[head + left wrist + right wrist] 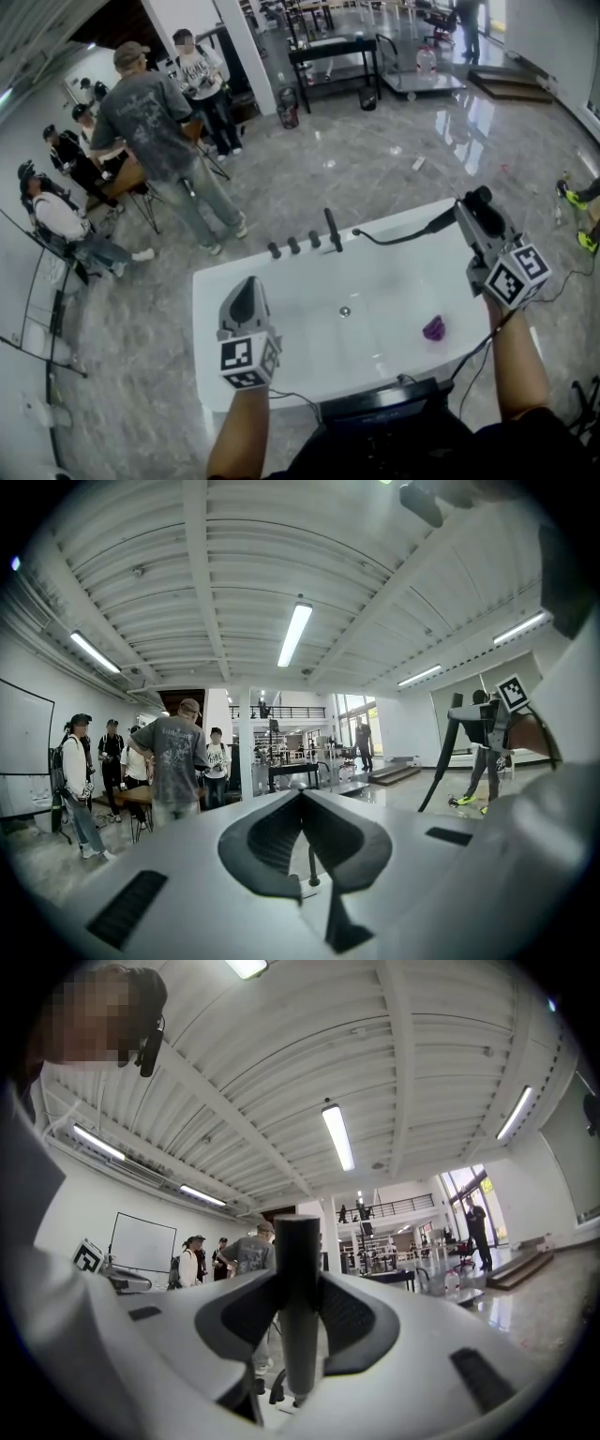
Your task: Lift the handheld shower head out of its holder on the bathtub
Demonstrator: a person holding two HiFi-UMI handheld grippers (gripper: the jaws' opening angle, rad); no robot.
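Two grippers over a white bathtub [211,309], one of them loaded.

The right gripper [298,1283] has its jaws clenched on the black handle of the handheld shower head [297,1335], which stands between them over the tub's far right corner. Its hose [394,239] (black too) runs down to the far rim beside the faucet knobs [293,246]. The left gripper [300,797] has its jaws pressed together on nothing, over the near left side. A small purple object [433,328] lies in the basin.

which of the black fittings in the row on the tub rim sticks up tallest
The rightmost one, a slim tall post next to the hose; the three knobs left of it are short stubs.
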